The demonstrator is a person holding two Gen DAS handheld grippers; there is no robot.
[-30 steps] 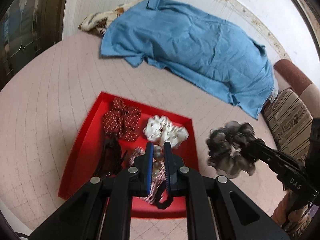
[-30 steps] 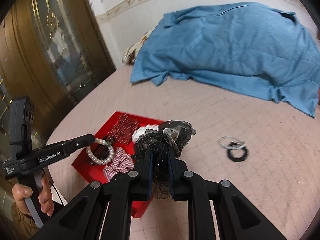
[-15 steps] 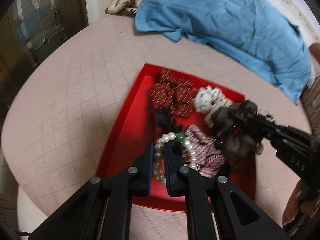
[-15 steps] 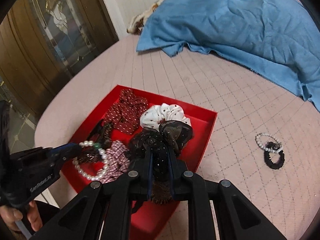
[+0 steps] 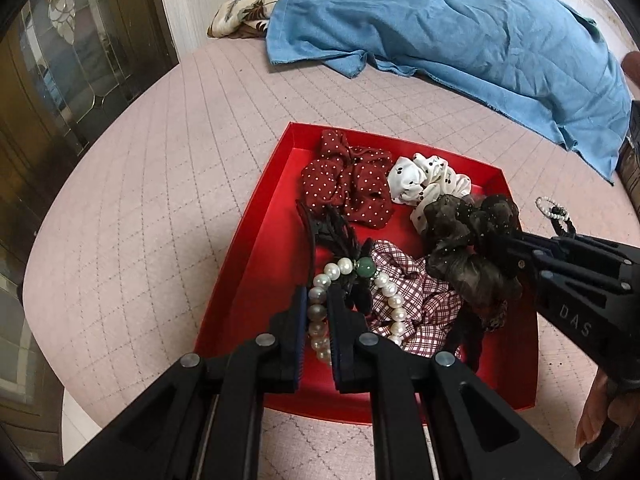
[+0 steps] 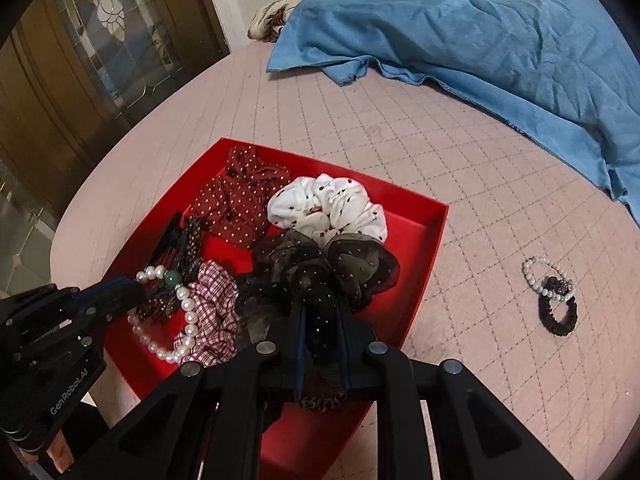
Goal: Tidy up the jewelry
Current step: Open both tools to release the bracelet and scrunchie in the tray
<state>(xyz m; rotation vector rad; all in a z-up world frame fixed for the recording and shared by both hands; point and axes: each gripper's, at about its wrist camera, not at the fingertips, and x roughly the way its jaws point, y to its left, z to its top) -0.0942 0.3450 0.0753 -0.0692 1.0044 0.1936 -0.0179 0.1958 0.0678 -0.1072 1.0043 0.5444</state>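
Note:
A red tray (image 5: 264, 240) (image 6: 424, 248) lies on the pink quilted bed. My left gripper (image 5: 318, 304) is shut on a pearl bracelet (image 5: 390, 300) (image 6: 188, 312) with a green bead, low over the tray's near left. My right gripper (image 6: 320, 320) (image 5: 516, 248) is shut on a dark sheer scrunchie (image 6: 340, 268) (image 5: 460, 240) over the tray's right side. In the tray lie a dark red dotted scrunchie (image 5: 348, 184), a white scrunchie (image 5: 424, 176), a plaid scrunchie (image 5: 424, 304) and a black hair clip (image 5: 332, 232).
A second pearl bracelet (image 6: 538, 276) and a black hair tie (image 6: 558, 316) lie on the bed right of the tray. A blue cloth (image 5: 460, 28) covers the far side. A glass-panelled door (image 5: 72, 60) stands on the left.
Both grippers have come down over the tray with their loads. The pearl bracelet now hangs onto the plaid scrunchie; the dark scrunchie has moved from beside the tray to above its right side.

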